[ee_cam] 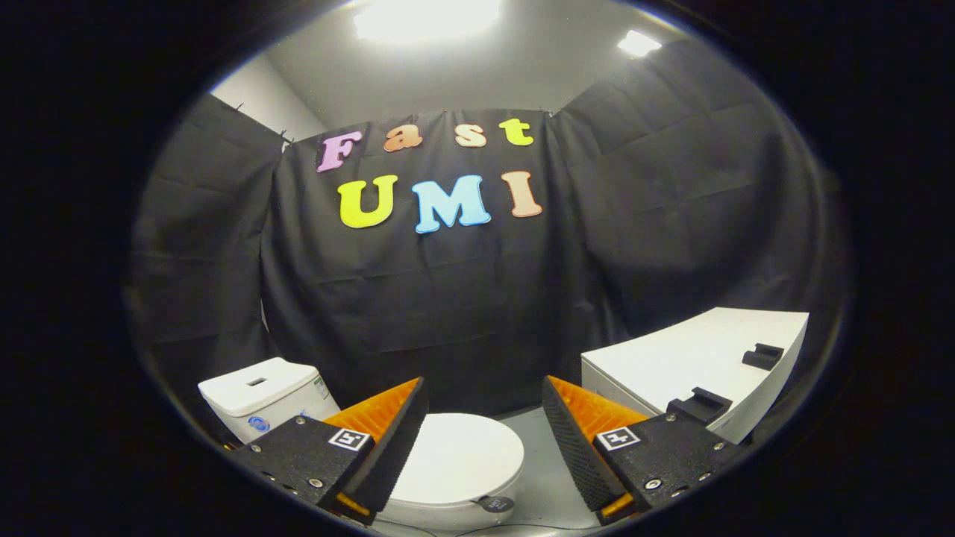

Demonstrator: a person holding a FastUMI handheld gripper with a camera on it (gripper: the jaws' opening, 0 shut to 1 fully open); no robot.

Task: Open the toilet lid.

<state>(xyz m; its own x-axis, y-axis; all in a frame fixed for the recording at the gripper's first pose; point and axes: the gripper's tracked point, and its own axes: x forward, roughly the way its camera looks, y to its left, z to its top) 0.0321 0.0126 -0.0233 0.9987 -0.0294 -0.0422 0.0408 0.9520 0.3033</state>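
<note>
Gripper (485, 440): spread, empty, above lid (459, 455).
Risk: your fingers slip off the smooth lid; hook its tab (495, 504).

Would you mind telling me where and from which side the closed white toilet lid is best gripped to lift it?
Probably at the small dark tab on the front rim of the closed white toilet lid, opposite the white cistern. The lid lies flat with little else to pinch. The open gripper hovers above, so come down from the front, one finger under the rim.
</note>
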